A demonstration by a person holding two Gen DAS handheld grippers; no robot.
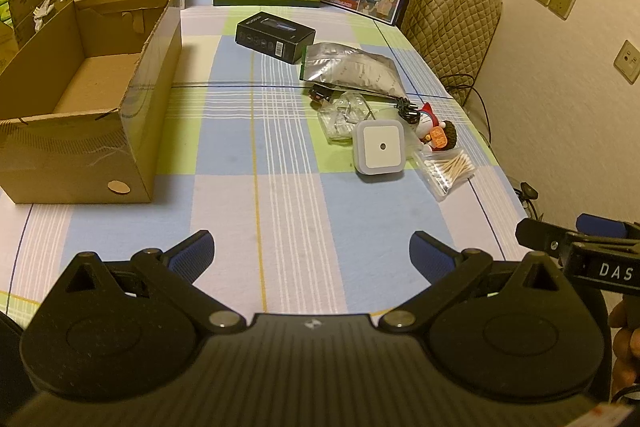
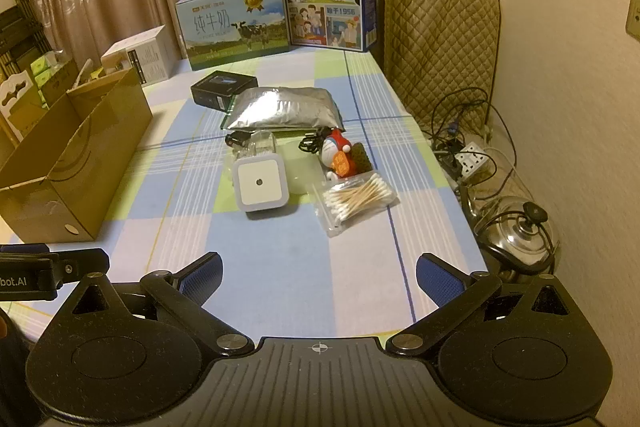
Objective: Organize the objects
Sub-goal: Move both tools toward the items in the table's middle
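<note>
Both grippers hover low over the checked cloth, left gripper (image 1: 312, 255) and right gripper (image 2: 318, 277) each spread wide, nothing held. Ahead sits the clutter: night light (image 2: 260, 185) almost dead ahead of the right one, swab pack (image 2: 354, 199) just right of it, long axis slanting up to the right. Empty carton (image 1: 86, 95) waits left. Right gripper looks nearer the pile; left is closer to the carton.
</note>
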